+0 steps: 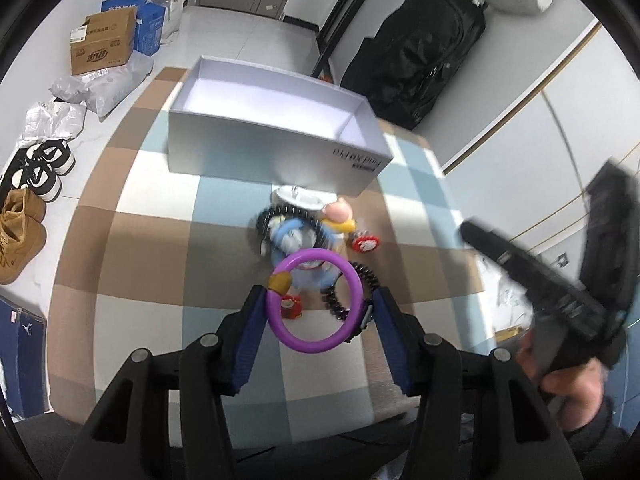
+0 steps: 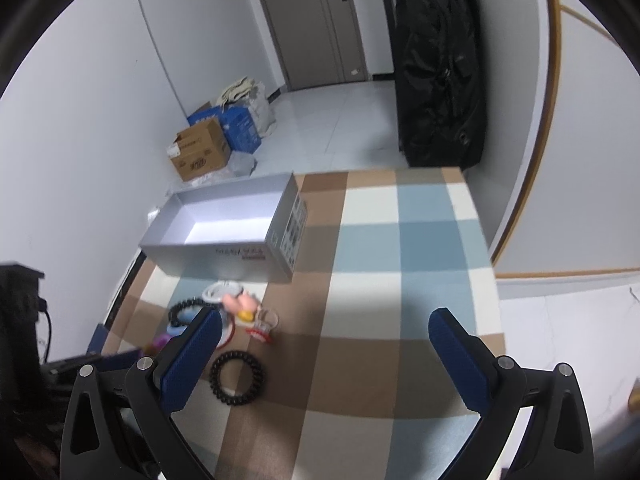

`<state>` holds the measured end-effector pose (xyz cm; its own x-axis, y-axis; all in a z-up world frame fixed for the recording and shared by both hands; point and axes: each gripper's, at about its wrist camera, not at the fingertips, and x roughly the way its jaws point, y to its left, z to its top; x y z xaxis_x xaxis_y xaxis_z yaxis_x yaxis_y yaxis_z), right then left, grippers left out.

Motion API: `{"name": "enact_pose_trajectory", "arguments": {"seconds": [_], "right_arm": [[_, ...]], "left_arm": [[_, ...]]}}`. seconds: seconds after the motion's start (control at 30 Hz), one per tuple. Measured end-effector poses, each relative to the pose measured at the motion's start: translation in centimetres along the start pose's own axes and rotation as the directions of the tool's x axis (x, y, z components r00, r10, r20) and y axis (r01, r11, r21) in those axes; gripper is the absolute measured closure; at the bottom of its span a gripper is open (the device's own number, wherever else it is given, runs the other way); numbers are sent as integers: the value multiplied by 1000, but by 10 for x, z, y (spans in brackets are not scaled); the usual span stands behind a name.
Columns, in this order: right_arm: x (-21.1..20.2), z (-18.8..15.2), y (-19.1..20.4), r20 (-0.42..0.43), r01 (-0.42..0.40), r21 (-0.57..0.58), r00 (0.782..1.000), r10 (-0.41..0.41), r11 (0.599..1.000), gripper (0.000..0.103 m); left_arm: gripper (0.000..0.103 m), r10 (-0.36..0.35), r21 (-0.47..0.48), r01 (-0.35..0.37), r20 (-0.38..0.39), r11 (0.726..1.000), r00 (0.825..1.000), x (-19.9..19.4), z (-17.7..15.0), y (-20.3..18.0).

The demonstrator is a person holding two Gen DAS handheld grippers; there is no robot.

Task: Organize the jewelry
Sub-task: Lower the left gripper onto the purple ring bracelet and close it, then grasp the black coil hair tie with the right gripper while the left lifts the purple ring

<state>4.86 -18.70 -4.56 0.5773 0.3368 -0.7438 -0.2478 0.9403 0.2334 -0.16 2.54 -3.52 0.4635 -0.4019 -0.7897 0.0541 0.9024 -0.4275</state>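
My left gripper (image 1: 318,300) is shut on a purple ring bracelet (image 1: 348,334) with a yellow charm, held a little above the checked tablecloth (image 1: 160,240). Below it lies a heap of jewelry (image 1: 304,224): a black bead bracelet, a blue ring, a white ring, pink and red charms. Behind the heap stands an open grey box (image 1: 240,140), its inside bare. In the right wrist view my right gripper (image 2: 326,340) is open above the cloth with nothing between its fingers. A black coil hair tie (image 2: 237,378) lies by its left finger, with the heap (image 2: 224,308) and the box (image 2: 224,248) beyond.
The person's hand with the right gripper (image 1: 560,312) hangs at the right of the left wrist view. A black bag (image 2: 440,68) stands past the table's far edge. Cardboard boxes (image 1: 104,44) and shoes (image 1: 40,168) are on the floor at the left.
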Motion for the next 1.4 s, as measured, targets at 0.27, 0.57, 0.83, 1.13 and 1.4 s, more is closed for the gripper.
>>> {"name": "enact_pose_trajectory", "arguments": {"seconds": [0.27,0.57,0.83,1.13,1.4], "right_arm": [[26,-23,13,-163,-131,-14,978,127,991,2],[44,-44,52,-229,-125,-209,970,76,970,17],[55,-56,77,-205,-49,-362,978,-29,931,24],[55,-50,72,-205,-57,-319,979,-10,946,55],[29,-36,48,-190,-108,-189,979,72,976,57]], "left_arm": [[55,-53,-40,57,86,998,995,-13,11,-2],[55,-69,-79,80,134,994,989,-17,21,8],[55,-80,-94,94,143,991,987,-22,23,17],[55,-76,-100,92,148,991,986,-21,27,19],[55,-76,-105,92,149,990,986,-16,37,12]]}}
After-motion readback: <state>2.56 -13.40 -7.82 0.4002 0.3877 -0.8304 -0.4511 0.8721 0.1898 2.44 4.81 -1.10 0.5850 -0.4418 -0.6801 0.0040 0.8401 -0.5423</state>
